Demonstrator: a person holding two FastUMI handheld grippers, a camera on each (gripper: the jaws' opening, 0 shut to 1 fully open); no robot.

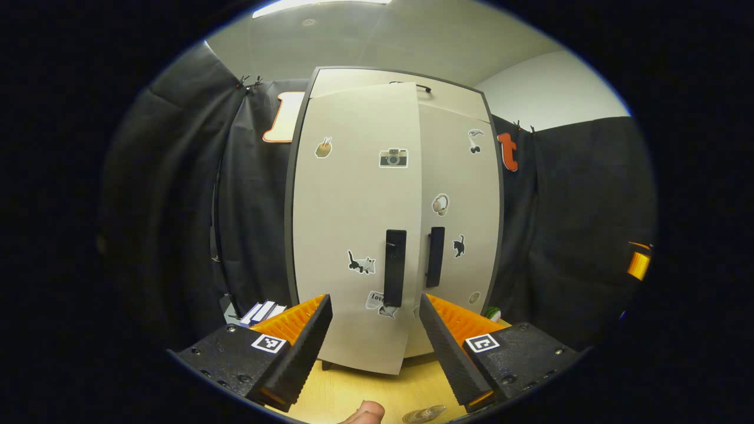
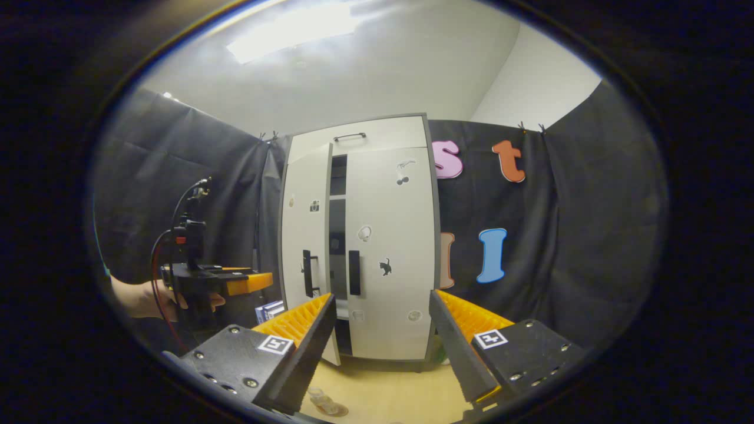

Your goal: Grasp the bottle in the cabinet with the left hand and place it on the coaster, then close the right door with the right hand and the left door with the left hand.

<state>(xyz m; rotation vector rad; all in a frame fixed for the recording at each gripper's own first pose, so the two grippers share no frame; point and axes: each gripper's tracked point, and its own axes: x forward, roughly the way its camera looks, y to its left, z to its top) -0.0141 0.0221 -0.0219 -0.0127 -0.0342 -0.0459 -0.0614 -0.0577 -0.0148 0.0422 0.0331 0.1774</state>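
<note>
Both my grippers are spread wide with nothing between the fingers: left gripper (image 1: pixel 375 330) and right gripper (image 2: pixel 382 330). The bottle (image 2: pixel 323 401) looks to be out of the cabinet (image 2: pixel 377 132) already, a clear thing standing on the coaster (image 2: pixel 337 410) on the wooden table (image 2: pixel 389 394), low between my right fingers; from the left gripper view I catch only its clear top (image 1: pixel 425 414) at the bottom edge, beside a fingertip (image 1: pixel 365 412). So my read: bottle step done, doors are what's left. Right door (image 2: pixel 392 253) sits flush or close to it. Left door (image 1: pixel 353 229) is ajar, its free edge standing proud of the right one in the left gripper view, handle (image 1: pixel 394 268) dead ahead between my left fingers; that's why I'm squared up to it. The right gripper view adds what the left can't: the dark gap between the doors with shelves inside, and my left tool off to the side with the hand (image 2: pixel 141 297) holding it, well short of the door. Next is a push on that left door, I think.
</note>
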